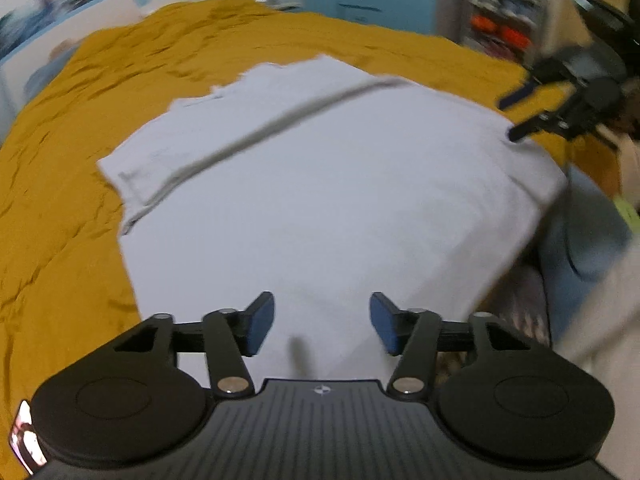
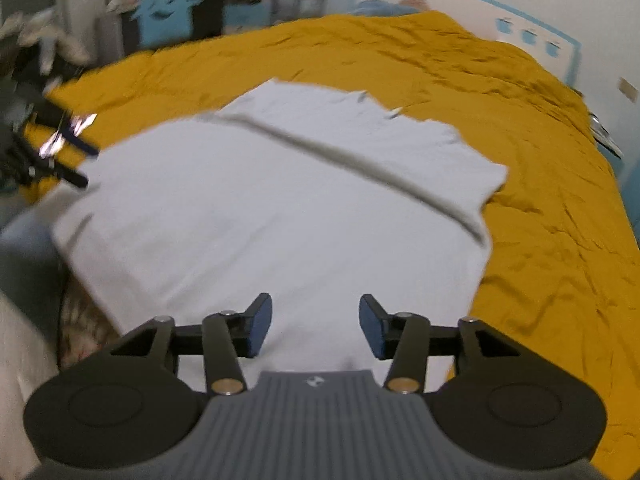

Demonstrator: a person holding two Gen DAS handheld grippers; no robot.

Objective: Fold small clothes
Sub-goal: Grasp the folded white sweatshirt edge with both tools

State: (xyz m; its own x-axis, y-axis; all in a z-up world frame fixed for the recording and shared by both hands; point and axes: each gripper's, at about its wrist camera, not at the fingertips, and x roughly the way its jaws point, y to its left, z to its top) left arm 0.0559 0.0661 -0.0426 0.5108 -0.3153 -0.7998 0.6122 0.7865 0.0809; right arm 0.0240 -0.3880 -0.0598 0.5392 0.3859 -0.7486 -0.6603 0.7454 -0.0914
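Left wrist view: one white garment (image 1: 320, 184), folded over once with a seam line across it, flat on one bed under a mustard sheet (image 1: 60, 200). Two grippers. Left gripper (image 1: 322, 322) jaws apart, nothing between them, garment's near part beyond and below. Right gripper (image 2: 316, 326) likewise spread and empty above the garment's near edge. Both frames motion-blurred; garment type and room clutter hard to make out.

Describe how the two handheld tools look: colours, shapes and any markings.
Both look alike. The left tool has black linkage fingers with blue pads, two round black discs and a ribbed dark body bearing a small white emblem. The right tool matches it, though its ribbed body looks greyer.
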